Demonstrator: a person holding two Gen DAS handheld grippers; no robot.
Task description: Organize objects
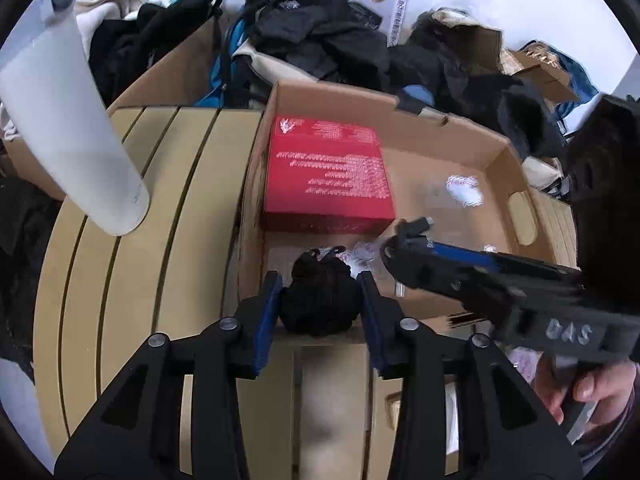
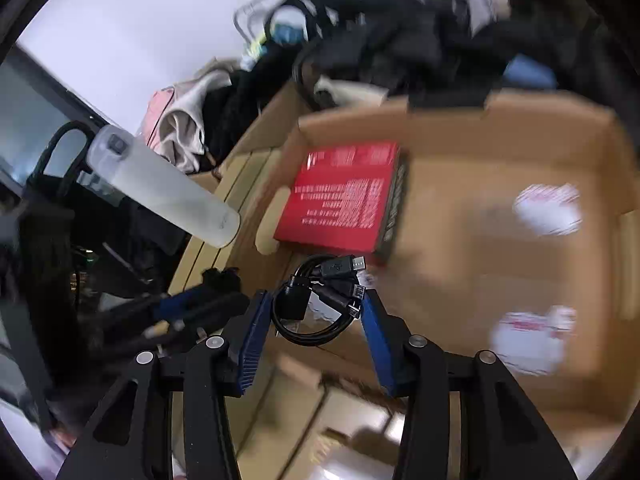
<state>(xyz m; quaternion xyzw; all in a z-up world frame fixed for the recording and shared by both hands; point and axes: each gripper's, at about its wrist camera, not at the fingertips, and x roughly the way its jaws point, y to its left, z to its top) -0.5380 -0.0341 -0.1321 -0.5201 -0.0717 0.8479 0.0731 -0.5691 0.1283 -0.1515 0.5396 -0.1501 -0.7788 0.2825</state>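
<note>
Left wrist view
- Left claw (image 1: 320,300): its blue pads sit either side of a black bundle (image 1: 320,300) of soft, dark stuff, right at the near wall of the cardboard box (image 1: 452,128). The pads look to be touching its sides, so I call it gripped, though loosely.
- Box contents: a red carton (image 1: 328,172) lies flat against the far-left corner; white wrappers (image 1: 464,191) are scattered on the floor of the box.
- Right claw (image 1: 404,236): it reaches in from the right, close above the bundle, with a plug end poking out at its tip.
- Risk: the two claws are near each other over the same corner. They could knock together and shake something loose.
- Bottle (image 1: 76,136): a frosted white one stands on the slatted worktop (image 1: 168,216) just left of the box. A wide swing of the left arm could tip it.

Right wrist view
- Right claw (image 2: 318,302): clamped on a coiled black cable (image 2: 316,300), plugs sticking up, over the near-left part of the box beside the red carton (image 2: 344,196).
- Risk: the grip catches only part of the coil. Loops could spring free, snag on the box wall, or fall outside it.
- Picture: blurred on the right, so the wrappers there are hard to read.
</note>
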